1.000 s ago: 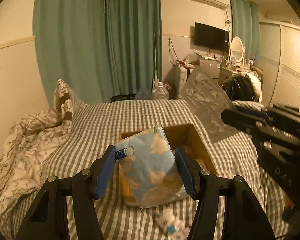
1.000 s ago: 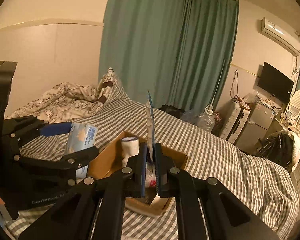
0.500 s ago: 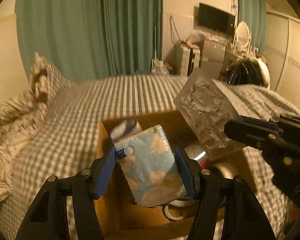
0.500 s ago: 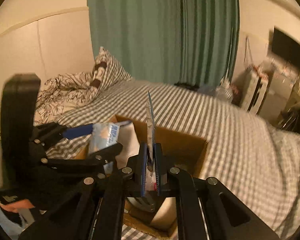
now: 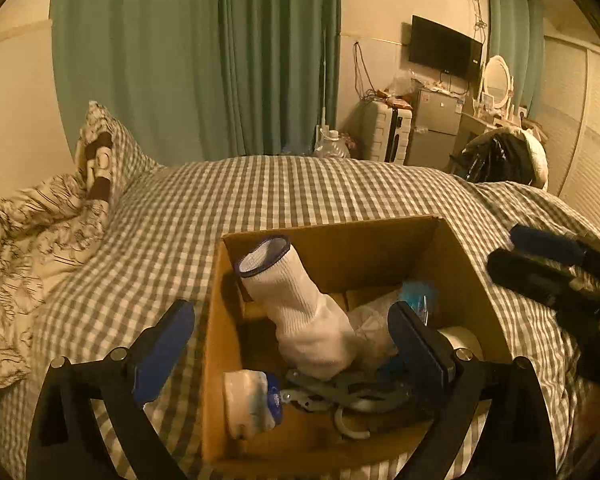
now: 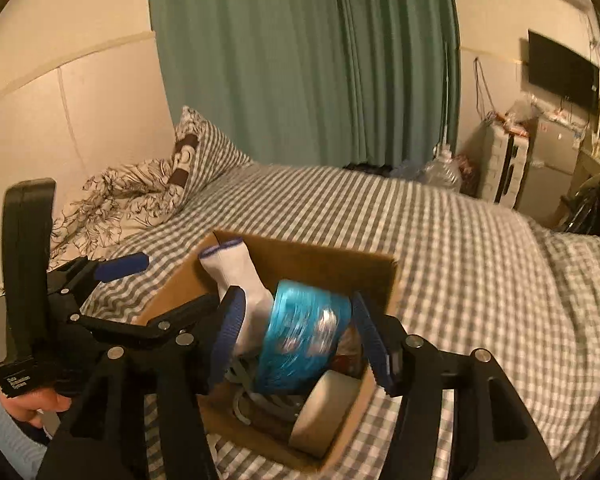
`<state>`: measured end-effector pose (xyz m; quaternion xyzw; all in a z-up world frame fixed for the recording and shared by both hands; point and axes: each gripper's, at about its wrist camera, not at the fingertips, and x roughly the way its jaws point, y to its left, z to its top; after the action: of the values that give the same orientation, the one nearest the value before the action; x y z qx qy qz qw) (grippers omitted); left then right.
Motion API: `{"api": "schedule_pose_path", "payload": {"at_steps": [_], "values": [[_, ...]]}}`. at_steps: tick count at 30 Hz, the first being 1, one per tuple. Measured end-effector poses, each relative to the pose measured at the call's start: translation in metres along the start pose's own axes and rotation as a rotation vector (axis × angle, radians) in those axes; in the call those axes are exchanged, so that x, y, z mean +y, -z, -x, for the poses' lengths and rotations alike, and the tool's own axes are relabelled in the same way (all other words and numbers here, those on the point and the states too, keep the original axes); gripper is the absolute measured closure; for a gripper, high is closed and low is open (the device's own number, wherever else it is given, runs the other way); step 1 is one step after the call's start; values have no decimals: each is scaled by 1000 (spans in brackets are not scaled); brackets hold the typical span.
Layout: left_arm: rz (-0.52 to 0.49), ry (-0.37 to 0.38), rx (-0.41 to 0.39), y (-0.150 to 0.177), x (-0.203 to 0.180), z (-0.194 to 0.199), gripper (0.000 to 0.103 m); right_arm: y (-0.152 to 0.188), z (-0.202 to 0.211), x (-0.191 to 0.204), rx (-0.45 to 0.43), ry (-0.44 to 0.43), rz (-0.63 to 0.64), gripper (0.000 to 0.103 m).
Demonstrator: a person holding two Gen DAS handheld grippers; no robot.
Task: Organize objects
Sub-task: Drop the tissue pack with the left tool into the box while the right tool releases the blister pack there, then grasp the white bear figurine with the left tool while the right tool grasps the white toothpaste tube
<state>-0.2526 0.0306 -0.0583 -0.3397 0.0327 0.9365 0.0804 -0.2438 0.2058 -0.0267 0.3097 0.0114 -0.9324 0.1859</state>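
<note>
An open cardboard box (image 5: 452, 256) sits on the checked bed and also shows in the right wrist view (image 6: 332, 252). In it stand a white sock (image 5: 300, 312), a small white pack with a blue end (image 5: 248, 400), a tape roll (image 5: 464, 340) and grey hooks. My left gripper (image 5: 292, 344) is open and empty, its jaws straddling the box's near left side. My right gripper (image 6: 296, 336) is open above the box. A blue shiny packet (image 6: 304, 340), blurred, lies between its jaws, tilted into the box beside the sock (image 6: 236, 272) and tape roll (image 6: 324, 412).
The checked bedspread (image 5: 260, 192) spreads all around the box. A crumpled floral duvet (image 5: 24, 232) and a pillow (image 5: 108, 152) lie at the left. Green curtains, a fridge and a TV stand beyond the bed's far edge.
My left gripper opened and let go of the blue tissue pack. My right gripper opened and released the flat packet, which now drops into the box. Both grippers moved closer over the box.
</note>
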Motion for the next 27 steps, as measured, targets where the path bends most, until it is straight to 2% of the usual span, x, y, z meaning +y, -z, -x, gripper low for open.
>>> {"api": "schedule_pose_path", "payload": {"at_steps": [8,13,16,21,27], "values": [[-1,-27,-28,15,-1,58,3,-7,70,16,-41,126,103,34],[14,-32,-26,36,-2,83,3,4,113,19,-61,109,76,30],[34,-35,-56,49,-3,98,3,14,132,27,-79,146,89,27],[37,-27,-58,68,-8,107,3,44,142,36,-79,214,77,25],[22,-46,-24,97,-24,94,3,98,115,39,-9,311,79,25]]}}
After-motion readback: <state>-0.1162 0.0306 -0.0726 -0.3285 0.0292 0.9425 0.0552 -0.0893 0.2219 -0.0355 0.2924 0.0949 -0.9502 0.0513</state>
